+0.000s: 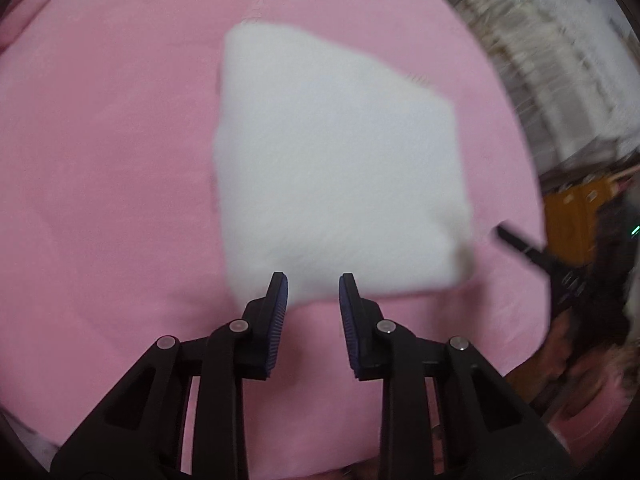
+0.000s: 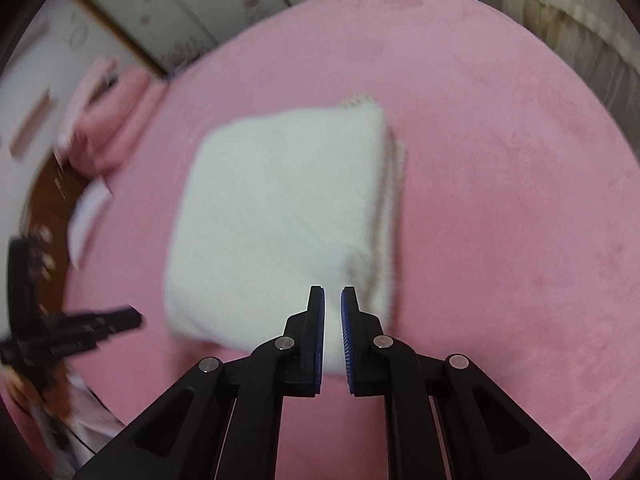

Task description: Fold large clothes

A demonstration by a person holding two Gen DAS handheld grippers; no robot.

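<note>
Nearest, the left tool hangs with a narrow gap, gripping nothing. The right tool is nearly closed, also empty. Beyond them, the folded white garment lies mid-bed on the pink bed cover.

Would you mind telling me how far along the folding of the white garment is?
Done, apparently: the white garment lies as a compact, layered rectangle on the pink bedspread, stacked edges showing along one side. In hand: nothing; the left hand-held gripper is open and empty, and the right hand-held gripper is nearly shut on nothing. Left: probably only tidying the slightly uneven edges.
</note>
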